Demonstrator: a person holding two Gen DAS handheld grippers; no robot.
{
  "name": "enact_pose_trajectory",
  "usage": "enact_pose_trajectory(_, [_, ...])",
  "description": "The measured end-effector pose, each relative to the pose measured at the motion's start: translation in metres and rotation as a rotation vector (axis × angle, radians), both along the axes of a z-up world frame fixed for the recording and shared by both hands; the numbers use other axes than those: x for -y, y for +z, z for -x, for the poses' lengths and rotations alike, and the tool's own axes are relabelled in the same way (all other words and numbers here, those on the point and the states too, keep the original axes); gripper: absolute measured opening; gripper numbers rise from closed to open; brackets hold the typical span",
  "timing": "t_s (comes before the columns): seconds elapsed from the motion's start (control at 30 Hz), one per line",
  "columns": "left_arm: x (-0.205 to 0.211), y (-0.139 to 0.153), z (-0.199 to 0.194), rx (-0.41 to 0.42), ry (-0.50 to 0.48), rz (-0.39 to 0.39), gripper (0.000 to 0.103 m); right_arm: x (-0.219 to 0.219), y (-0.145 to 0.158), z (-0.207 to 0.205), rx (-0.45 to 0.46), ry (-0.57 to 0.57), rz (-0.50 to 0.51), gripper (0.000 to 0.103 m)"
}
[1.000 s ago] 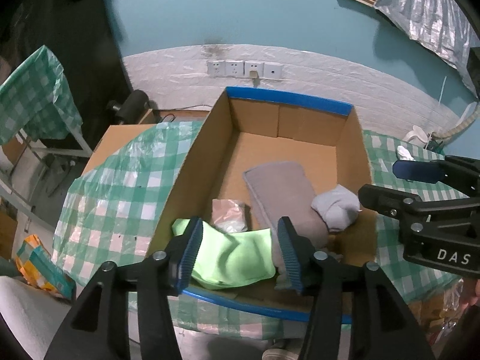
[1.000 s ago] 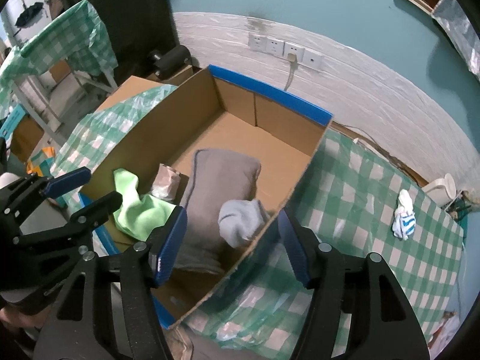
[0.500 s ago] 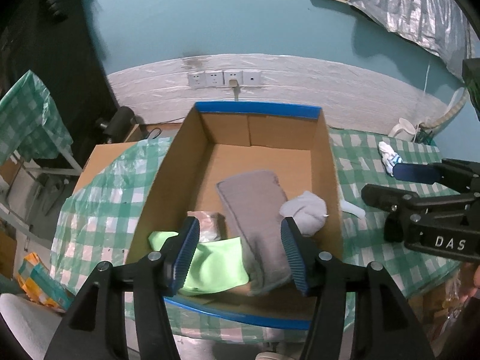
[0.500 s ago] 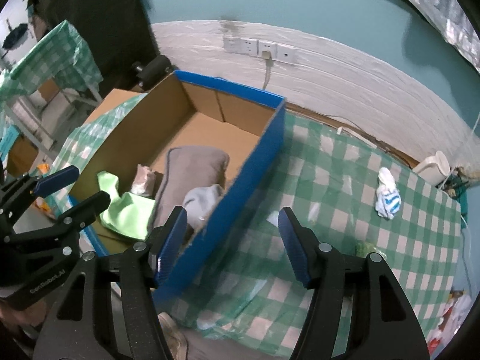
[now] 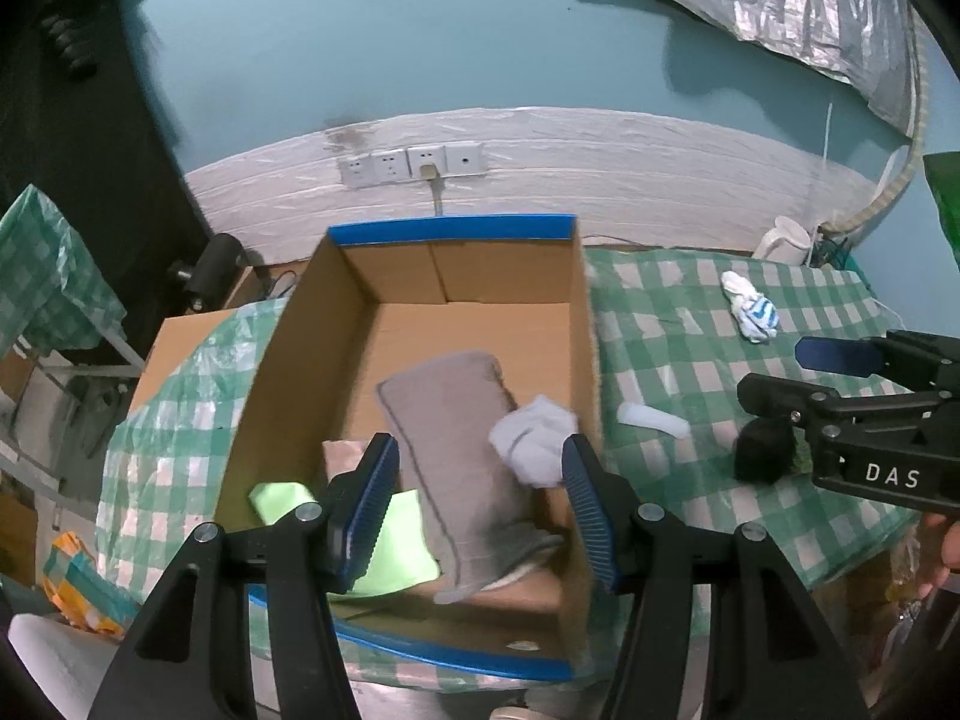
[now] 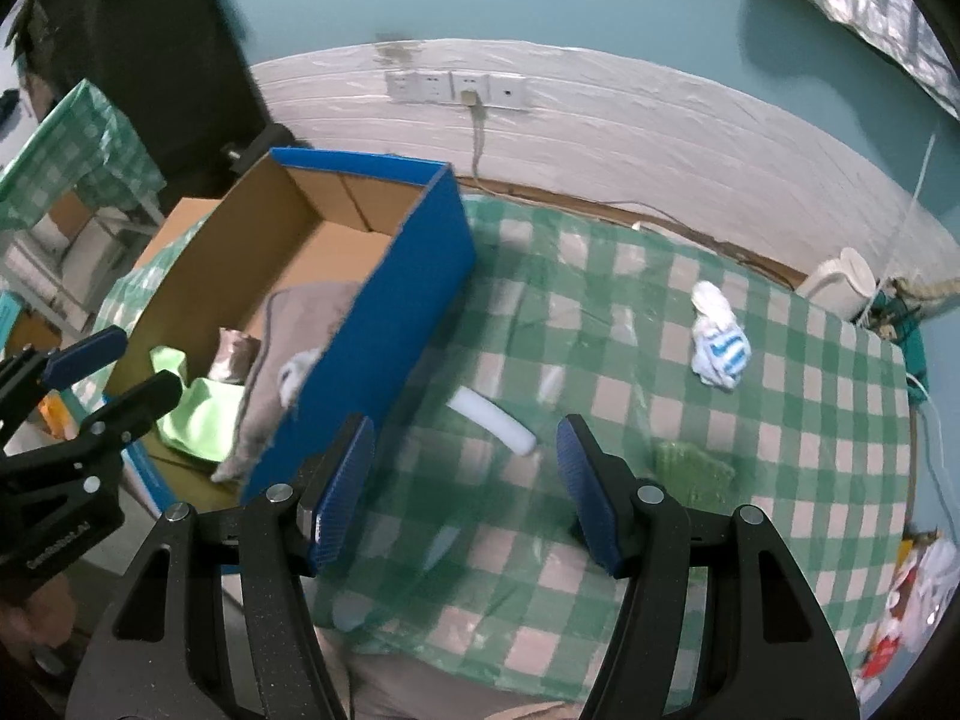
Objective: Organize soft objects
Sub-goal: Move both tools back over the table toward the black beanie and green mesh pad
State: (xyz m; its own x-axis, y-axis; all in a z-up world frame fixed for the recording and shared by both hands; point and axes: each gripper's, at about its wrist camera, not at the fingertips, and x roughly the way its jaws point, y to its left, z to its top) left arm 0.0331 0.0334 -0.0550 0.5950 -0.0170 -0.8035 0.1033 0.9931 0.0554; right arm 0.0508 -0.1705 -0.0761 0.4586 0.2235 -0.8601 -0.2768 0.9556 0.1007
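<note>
- While the left gripper (image 5: 480, 504) hangs above the near end of the open blue-edged cardboard box (image 5: 456, 228), its blue-padded jaws stand spread apart with nothing between them.
- Inside that box, a long grey fabric pouch (image 5: 462, 468) lies lengthwise on the cardboard floor, its near end drooping over the front edge.
- On the pouch's right side rests a pale grey bunched sock (image 5: 534, 438), close against the box's right wall.
- To the left of the pouch lie a lime-green folded cloth (image 5: 396, 546) and, just behind it, a small crinkled pinkish packet (image 5: 345, 456).
- Over the green-and-white checked tablecloth (image 6: 660, 324), to the right of the box, the right gripper (image 6: 465, 486) is likewise released, its jaws wide and empty.
- Between those jaws in the right wrist view, a white cylindrical foam-like roll (image 6: 495, 420) lies on the cloth, near the box's blue side.
- Farther back, well apart from the box, sits a white balled sock with blue stripes (image 6: 717, 345).
- Just right of the right gripper's fingers, a flat green textured pad (image 6: 693, 471) rests on the tablecloth.
- Beyond the table, a row of white wall sockets (image 6: 456, 90) shows on the wall.
</note>
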Motion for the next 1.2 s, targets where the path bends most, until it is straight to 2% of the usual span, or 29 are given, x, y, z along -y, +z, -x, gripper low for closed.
enact_pose_trajectory(0.17, [0.017,-0.001,-0.001,-0.017,-0.022,0.009,0.058,0.02,-0.002,0.004,0.004,-0.024,-0.005,0.064])
enact_pose_trajectory(0.67, [0.089,-0.013,0.001,-0.036,-0.14,-0.074,0.058,0.092,-0.03,0.008,-0.048,-0.141,-0.009,0.066])
enact_pose_trajectory(0.93, [0.121,-0.034,-0.002,-0.079,-0.176,-0.105,0.06,0.124,-0.047,0.004,-0.074,-0.201,-0.006,0.07])
enact_pose_trajectory(1.2, [0.132,-0.051,-0.012,-0.119,-0.177,-0.118,0.06,0.142,-0.068,-0.002,-0.111,-0.24,-0.006,0.07])
